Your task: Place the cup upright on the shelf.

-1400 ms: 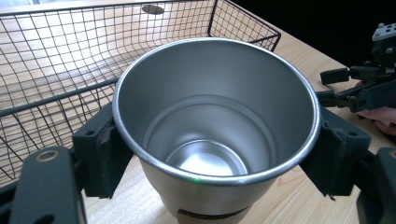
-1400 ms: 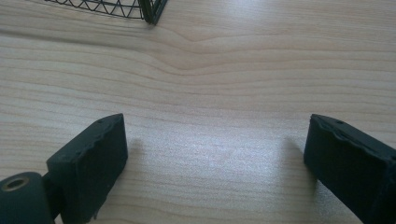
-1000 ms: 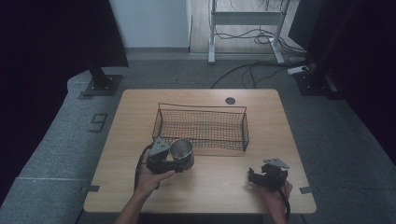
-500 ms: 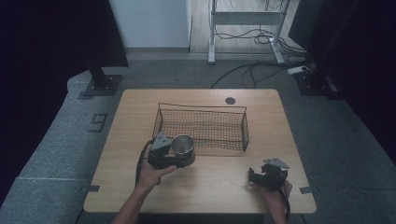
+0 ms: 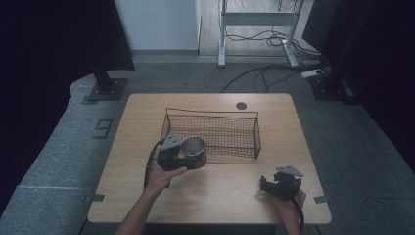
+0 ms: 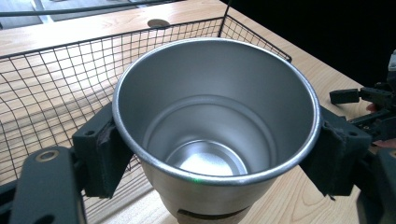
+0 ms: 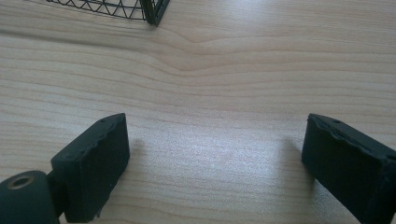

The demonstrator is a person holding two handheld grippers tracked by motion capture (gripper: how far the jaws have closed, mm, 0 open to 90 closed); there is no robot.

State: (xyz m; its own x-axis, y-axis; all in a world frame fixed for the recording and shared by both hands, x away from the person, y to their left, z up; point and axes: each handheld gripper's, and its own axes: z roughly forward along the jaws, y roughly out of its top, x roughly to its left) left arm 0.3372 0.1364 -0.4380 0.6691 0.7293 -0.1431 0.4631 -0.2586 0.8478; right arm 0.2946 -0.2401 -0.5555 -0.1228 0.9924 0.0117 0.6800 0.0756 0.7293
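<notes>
In the high view, left of centre, the left gripper (image 5: 180,155) is clamped on a steel cup (image 5: 194,145), its two black jaws pressing opposite sides of the wall just under the rim. The cup is upright and empty, mouth up, and sits at the near left corner of the black wire basket (image 5: 244,128) in the middle of the frame. Whether it hangs just outside the front wall or already over it is hard to tell. The left gripper view has mesh behind and beside the cup and bare wood below. The step in hand looks like putting the cup into the basket. To do it well, keep the cup level, lift its base clear of the top wire, carry it over an open stretch of mesh floor, lower until it stands, then let go. The right gripper (image 5: 280,183), at lower right, rests on the wooden table (image 5: 215,200) with its jaws wide apart and nothing between them
</notes>
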